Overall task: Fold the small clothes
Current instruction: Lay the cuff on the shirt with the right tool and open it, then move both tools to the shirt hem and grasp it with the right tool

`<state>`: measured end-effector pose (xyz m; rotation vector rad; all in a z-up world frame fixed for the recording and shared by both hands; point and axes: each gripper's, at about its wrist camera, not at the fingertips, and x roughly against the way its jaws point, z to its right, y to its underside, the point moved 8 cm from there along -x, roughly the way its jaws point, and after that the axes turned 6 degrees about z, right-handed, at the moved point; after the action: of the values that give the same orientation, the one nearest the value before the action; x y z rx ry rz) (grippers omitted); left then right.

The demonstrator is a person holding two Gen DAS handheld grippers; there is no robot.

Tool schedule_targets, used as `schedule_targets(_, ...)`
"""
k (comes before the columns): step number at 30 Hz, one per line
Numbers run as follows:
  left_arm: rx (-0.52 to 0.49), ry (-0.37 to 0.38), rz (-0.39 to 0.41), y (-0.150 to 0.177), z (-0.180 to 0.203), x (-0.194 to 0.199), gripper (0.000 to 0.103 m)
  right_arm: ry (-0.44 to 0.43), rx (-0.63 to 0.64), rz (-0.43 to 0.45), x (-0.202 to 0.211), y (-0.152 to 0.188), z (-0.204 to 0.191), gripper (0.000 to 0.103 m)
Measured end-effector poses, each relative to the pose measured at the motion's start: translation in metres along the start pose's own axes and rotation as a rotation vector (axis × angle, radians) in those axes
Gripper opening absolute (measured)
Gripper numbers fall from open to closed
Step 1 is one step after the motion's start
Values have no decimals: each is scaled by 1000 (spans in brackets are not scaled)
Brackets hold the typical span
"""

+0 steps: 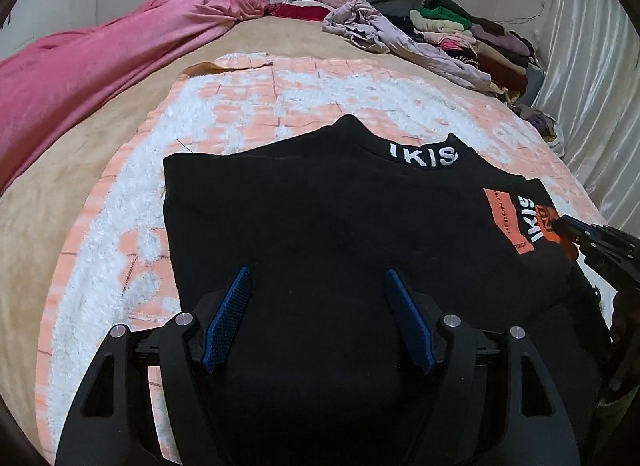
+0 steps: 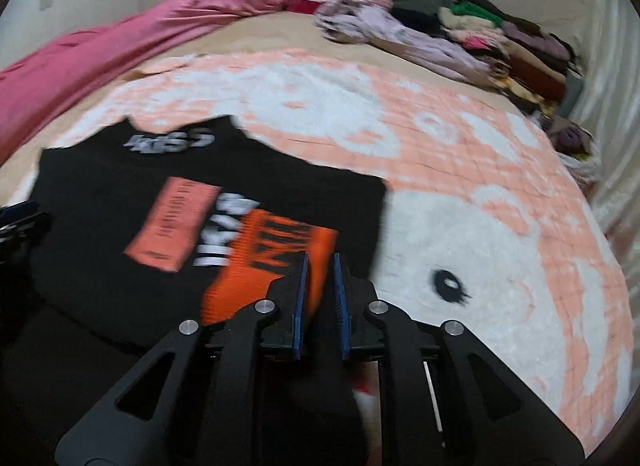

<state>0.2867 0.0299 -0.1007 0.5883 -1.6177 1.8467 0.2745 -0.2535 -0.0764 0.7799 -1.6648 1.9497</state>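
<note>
A black sweatshirt (image 1: 320, 217) with white lettering and orange patches lies on a peach and white fleece blanket; it also shows in the right wrist view (image 2: 120, 193). My left gripper (image 1: 318, 278) is open and empty, just above the shirt's near part. My right gripper (image 2: 320, 258) is shut on the shirt's orange printed cuff (image 2: 264, 266), held over the shirt's right side. It also shows at the right edge of the left wrist view (image 1: 568, 225).
The peach and white blanket (image 1: 248, 105) covers a beige bed. A pink quilt (image 1: 100, 61) lies along the left. A lilac garment (image 1: 384, 37) and a stack of folded clothes (image 1: 480, 37) sit at the far right, by a white curtain (image 1: 592, 65).
</note>
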Motion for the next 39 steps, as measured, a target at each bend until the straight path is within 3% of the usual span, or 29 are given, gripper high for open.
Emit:
schedule_targets(4,3,-2,14,-2,0,5,69,-81,-120,45,18,-4,12,14)
schedule_targets(8,8,20,55,-8,6,20,69,-169,-27,103,38,-12,-24,22)
schedule_targets(11,-21,38,70,-9,16,30,69,-230,16,80,34,-8,-50,25)
schedule_targets(15,-57,14,18,2,22,22,69,-203,72,-21,11,14,-66,27)
schedule_targets(18,-64,-11,-8,8,16,13,72,-223,21,-36,3,20,-63,29)
schedule_targets(21,-58,-6,-2,6,14,16,73,-231,7,-25,6,18,-60,31)
schedule_targets(27,-14,30,29,1,7,33,78,-233,-15,17,21,10,-56,43)
schedule_targets(39,92,-26,140,-20,-36,80,84,-252,-77,97,55,-6,-40,72)
